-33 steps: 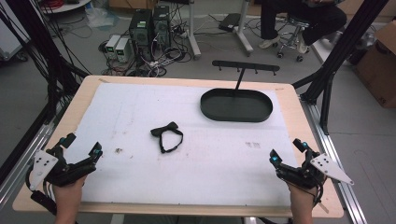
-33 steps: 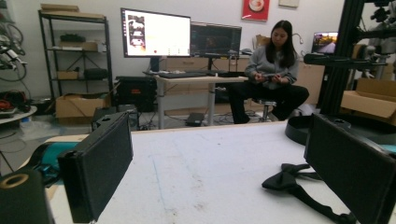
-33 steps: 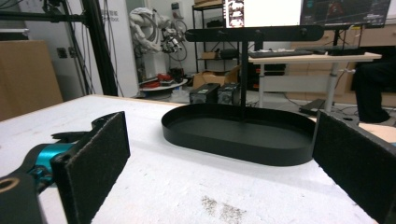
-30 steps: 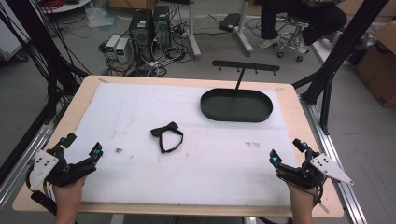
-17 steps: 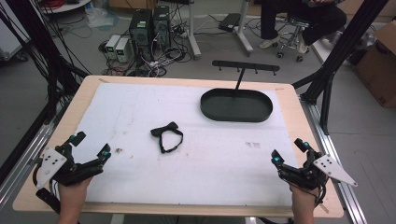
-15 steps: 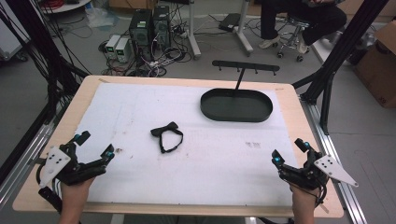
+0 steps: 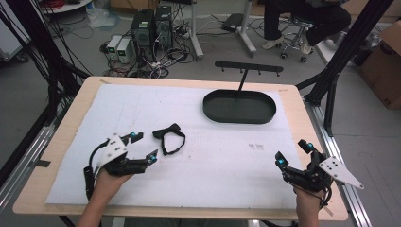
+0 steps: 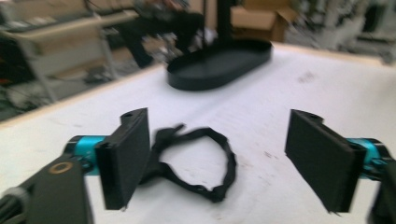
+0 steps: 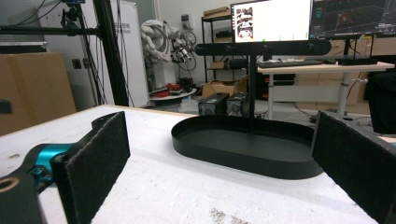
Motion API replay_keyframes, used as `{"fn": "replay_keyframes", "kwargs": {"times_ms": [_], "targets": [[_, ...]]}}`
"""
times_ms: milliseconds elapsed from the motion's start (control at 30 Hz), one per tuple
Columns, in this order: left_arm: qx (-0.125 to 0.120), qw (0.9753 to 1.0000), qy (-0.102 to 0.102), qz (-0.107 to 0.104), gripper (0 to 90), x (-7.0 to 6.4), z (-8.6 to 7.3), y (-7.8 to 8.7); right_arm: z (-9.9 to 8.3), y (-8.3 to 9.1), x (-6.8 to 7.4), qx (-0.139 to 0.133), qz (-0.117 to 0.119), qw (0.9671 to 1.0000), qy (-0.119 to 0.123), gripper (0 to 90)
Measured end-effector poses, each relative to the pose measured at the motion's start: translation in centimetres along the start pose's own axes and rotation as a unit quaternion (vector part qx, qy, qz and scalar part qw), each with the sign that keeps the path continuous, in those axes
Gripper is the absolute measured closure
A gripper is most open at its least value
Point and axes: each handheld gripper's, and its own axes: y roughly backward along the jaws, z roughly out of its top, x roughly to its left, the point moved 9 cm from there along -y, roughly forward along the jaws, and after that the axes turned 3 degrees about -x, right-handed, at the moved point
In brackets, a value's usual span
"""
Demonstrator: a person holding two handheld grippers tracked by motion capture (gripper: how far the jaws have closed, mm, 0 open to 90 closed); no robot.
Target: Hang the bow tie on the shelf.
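Observation:
A black bow tie with its looped strap [image 7: 169,137] lies flat on the white sheet, left of centre. My left gripper [image 7: 143,146] is open just to its left, jaws pointing at it; in the left gripper view the bow tie [image 8: 196,161] lies close ahead, nearer the left jaw, and nothing is held. A black oval tray [image 7: 239,107] with a T-shaped hanger stand [image 7: 248,68] rising from its back sits at the far right of centre. My right gripper [image 7: 293,154] rests open and empty near the front right corner, facing the tray [image 9: 247,147].
The white sheet [image 7: 118,109] covers most of a wooden table [image 7: 293,94]. Black frame posts [image 7: 347,42] stand at both sides. Behind the table are computer boxes and cables [image 7: 149,33] on the floor, a seated person's legs [image 7: 302,23] and a cardboard box [image 7: 385,66].
My left gripper has moved right and forward from the front left corner to just beside the bow tie. The right gripper has barely shifted. The bow tie has not moved.

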Motion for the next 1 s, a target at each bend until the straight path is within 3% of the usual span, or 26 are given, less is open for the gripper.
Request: {"fn": "replay_keyframes", "kwargs": {"times_ms": [167, 300, 500, 633, 700, 833, 1000], "targets": [[0.068, 0.9974, 0.005, -0.021, 27.8, -0.3, -1.4, -2.9, 0.0, 0.0, -0.2, 0.000, -0.001, 1.0000, -0.005, 3.7], [0.089, 0.9953, 0.003, -0.037, 35.6, -0.9, -2.0, -4.3, 0.2, 0.1, -0.2, -0.003, -0.001, 1.0000, -0.003, 3.7], [0.154, 0.9860, -0.010, -0.062, 38.3, -1.6, -3.9, -6.4, 0.2, 0.1, -0.2, -0.003, 0.001, 1.0000, -0.004, 3.7], [0.177, 0.9815, -0.005, -0.072, 44.2, -1.7, -5.1, -7.2, 0.2, 0.0, -0.1, -0.003, 0.003, 1.0000, -0.005, 3.7], [0.178, 0.9812, -0.005, -0.075, 46.2, -1.8, -5.2, -7.4, 0.1, 0.0, -0.1, -0.003, 0.003, 1.0000, -0.005, 3.7], [0.189, 0.9806, -0.009, -0.053, 53.0, -1.0, -5.7, -7.6, 0.2, 0.0, -0.1, -0.004, 0.005, 1.0000, -0.006, 3.7], [0.197, 0.9782, -0.007, -0.066, 54.6, -1.0, -6.2, -7.8, 0.1, 0.0, 0.0, -0.004, 0.006, 0.9999, -0.010, 3.7]]}}
